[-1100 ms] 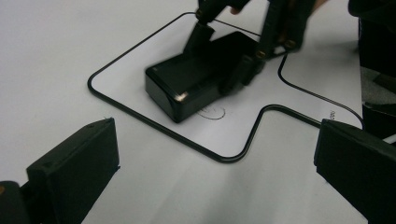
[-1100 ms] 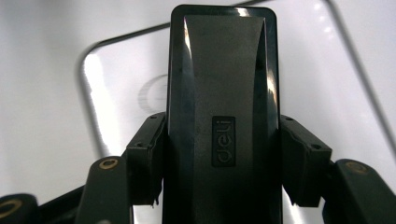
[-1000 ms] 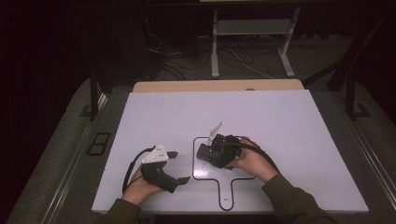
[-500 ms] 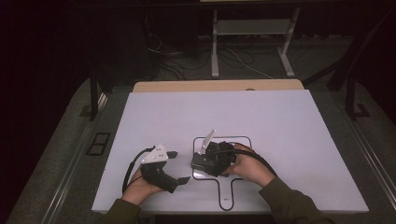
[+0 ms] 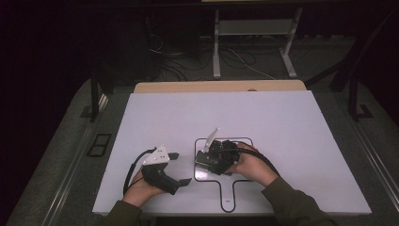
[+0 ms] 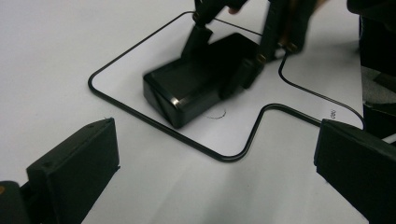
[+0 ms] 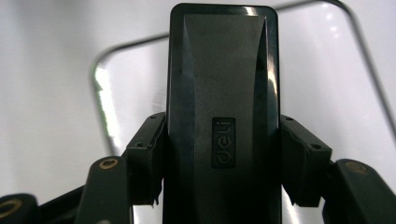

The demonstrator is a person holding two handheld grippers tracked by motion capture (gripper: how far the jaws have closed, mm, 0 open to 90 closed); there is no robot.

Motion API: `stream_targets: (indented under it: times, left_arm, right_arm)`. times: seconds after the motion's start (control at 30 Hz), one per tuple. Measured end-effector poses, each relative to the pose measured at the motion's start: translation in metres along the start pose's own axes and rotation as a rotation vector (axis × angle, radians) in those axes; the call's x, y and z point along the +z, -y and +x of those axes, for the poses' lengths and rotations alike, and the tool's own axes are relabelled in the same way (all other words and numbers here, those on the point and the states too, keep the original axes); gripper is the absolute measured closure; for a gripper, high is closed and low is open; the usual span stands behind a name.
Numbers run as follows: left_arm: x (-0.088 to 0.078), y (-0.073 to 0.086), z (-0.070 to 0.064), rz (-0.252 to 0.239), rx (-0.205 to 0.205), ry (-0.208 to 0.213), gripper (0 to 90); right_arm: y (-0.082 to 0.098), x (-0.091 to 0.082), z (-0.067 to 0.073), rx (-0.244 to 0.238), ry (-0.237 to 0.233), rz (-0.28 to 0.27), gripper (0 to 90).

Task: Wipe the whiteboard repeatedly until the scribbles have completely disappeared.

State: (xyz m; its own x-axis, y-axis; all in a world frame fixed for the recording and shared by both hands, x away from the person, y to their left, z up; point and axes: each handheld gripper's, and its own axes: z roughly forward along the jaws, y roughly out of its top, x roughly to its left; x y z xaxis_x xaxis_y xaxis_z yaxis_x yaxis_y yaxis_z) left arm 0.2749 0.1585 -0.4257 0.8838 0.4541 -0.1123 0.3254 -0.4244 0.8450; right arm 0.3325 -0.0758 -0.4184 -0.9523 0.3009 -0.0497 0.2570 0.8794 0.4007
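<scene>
A black rectangular box with a small raised logo sits between the jaws of my right gripper, which is shut on its long sides. In the right gripper view, the pads press on both flanks of the box. The left gripper view shows the box tilted, its free end down by the table inside a black outline. My left gripper rests to the left of the box, open and holding nothing, and its jaws point toward the box.
The white tabletop carries the drawn black outline, whose narrow stem runs toward the near edge. A wooden strip borders the far side. Dark floor, cables and a metal stand lie beyond.
My right gripper has shifted slightly left and toward the near edge with the box. The left gripper has stayed where it was.
</scene>
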Motion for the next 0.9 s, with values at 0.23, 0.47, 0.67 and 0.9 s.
stream_targets:
  times: [0.23,0.47,0.67,0.9]
  left_arm:
    - [0.0,0.0,-0.001,-0.001,-0.004,0.0,0.0]
    - [0.001,0.0,0.0,0.005,0.001,0.002,0.0]
    - [0.0,0.0,0.0,0.001,0.003,0.0,0.0]
    - [0.0,0.0,0.0,0.0,0.001,0.001,0.0]
  right_arm:
    - [-0.003,0.0,0.01,-0.042,-0.013,0.011,38.8]
    - [0.002,-0.001,-0.012,0.037,0.046,0.01,38.8]
    - [-0.002,0.001,0.004,-0.037,0.0,0.009,38.8]
    - [-0.003,0.001,0.006,-0.029,0.016,0.002,38.8]
